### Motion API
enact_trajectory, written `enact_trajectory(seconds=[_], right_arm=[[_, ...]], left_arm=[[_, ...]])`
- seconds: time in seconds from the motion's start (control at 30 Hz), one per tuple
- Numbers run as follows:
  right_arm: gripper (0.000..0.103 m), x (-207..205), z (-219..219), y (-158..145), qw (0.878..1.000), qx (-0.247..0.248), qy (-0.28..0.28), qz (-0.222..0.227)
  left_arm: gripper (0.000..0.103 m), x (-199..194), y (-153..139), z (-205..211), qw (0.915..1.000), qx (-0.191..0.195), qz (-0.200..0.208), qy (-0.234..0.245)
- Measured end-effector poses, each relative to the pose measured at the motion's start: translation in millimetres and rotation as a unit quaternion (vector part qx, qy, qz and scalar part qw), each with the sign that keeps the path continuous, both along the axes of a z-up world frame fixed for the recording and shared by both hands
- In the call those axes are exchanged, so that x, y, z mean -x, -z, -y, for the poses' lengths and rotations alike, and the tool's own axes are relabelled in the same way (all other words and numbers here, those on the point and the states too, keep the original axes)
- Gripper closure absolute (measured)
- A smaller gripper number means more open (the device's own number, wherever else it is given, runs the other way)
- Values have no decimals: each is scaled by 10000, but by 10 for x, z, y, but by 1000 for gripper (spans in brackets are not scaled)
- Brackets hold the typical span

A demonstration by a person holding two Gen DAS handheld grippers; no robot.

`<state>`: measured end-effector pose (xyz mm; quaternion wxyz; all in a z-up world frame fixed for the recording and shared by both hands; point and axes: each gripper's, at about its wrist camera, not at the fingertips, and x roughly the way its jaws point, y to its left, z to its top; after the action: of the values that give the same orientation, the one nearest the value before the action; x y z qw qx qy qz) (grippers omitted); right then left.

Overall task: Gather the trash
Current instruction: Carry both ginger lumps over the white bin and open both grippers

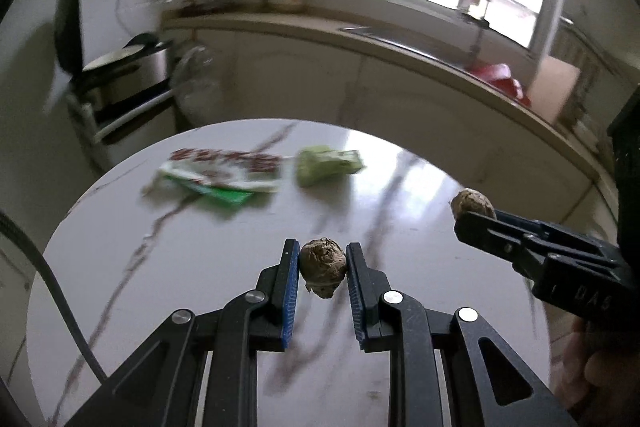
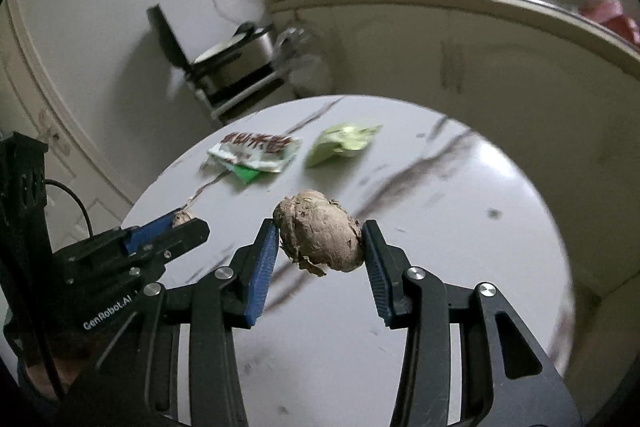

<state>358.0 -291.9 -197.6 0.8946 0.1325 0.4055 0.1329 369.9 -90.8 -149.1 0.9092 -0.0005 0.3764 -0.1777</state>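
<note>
small brown wad [image 1: 323, 273] sitting pinched in left gripper [image 1: 322, 267], held above round marble table [image 1: 200, 267] | right gripper [image 2: 320, 241] clamping larger brown wad [image 2: 320, 237] | red-white wrapper [image 2: 254, 151], green wrapper [image 2: 344, 143] lying beyond, blurred, possibly touching

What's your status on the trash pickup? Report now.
Left gripper shut on small brown wad. Right gripper shut on bigger brown wad. Two wrappers, white-red and green, on table. Nothing blocking.
</note>
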Motion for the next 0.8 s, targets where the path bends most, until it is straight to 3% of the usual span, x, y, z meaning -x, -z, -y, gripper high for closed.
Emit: enact_trajectory(seconds=[0.37,0.57,0.8], right_arm=[[63,892,1275,-67,9928,-152,1171,221],[63,1408,2115,172,9797,-138,2001,-22],[63,1866,2891,576,9597,-190,2773,-408]], left_arm=[[84,533,-130,1262,9938,-248,138,1077],[84,751,-6,2105,9829,-393,34,1797],[84,742,208,2920,9675,-571,-176,2456]])
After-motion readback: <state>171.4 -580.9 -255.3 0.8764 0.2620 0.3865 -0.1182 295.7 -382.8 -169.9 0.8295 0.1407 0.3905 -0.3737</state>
